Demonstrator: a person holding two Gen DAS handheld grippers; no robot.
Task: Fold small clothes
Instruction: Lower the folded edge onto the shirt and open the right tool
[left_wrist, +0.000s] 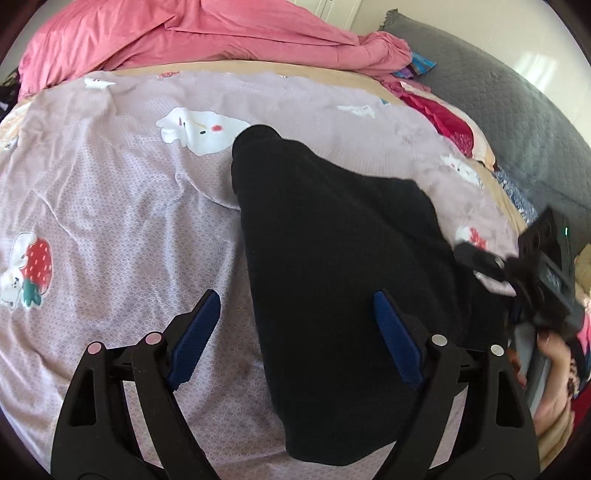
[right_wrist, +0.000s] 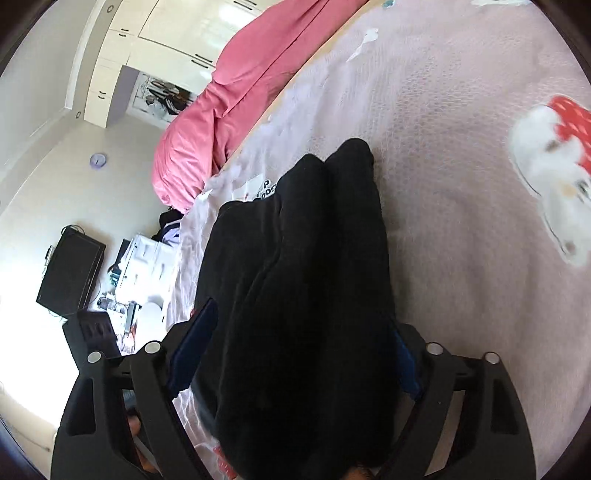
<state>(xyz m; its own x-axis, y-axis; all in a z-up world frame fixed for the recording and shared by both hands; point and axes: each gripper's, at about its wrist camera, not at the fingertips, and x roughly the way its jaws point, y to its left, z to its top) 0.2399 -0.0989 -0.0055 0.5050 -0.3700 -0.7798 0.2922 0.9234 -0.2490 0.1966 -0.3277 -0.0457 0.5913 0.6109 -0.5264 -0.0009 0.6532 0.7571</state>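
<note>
A black garment (left_wrist: 332, 258) lies on the lilac patterned bedsheet (left_wrist: 110, 206), stretched from the middle toward the near edge. My left gripper (left_wrist: 295, 332) is open just above it, its right blue pad (left_wrist: 395, 332) over the cloth and its left pad (left_wrist: 195, 332) over the sheet. The right gripper (left_wrist: 517, 273) shows at the garment's right edge in the left wrist view. In the right wrist view the black garment (right_wrist: 314, 277) lies folded lengthwise between the wide-apart fingers of the right gripper (right_wrist: 303, 354), covering the gap; the jaws stand open.
A pink duvet (left_wrist: 184, 33) is bunched along the far side of the bed. A grey quilted headboard (left_wrist: 517, 110) and red and patterned clothes (left_wrist: 443, 114) are at the right. A wardrobe (right_wrist: 155, 44), a black monitor (right_wrist: 70, 273) and a cluttered desk stand beyond the bed edge.
</note>
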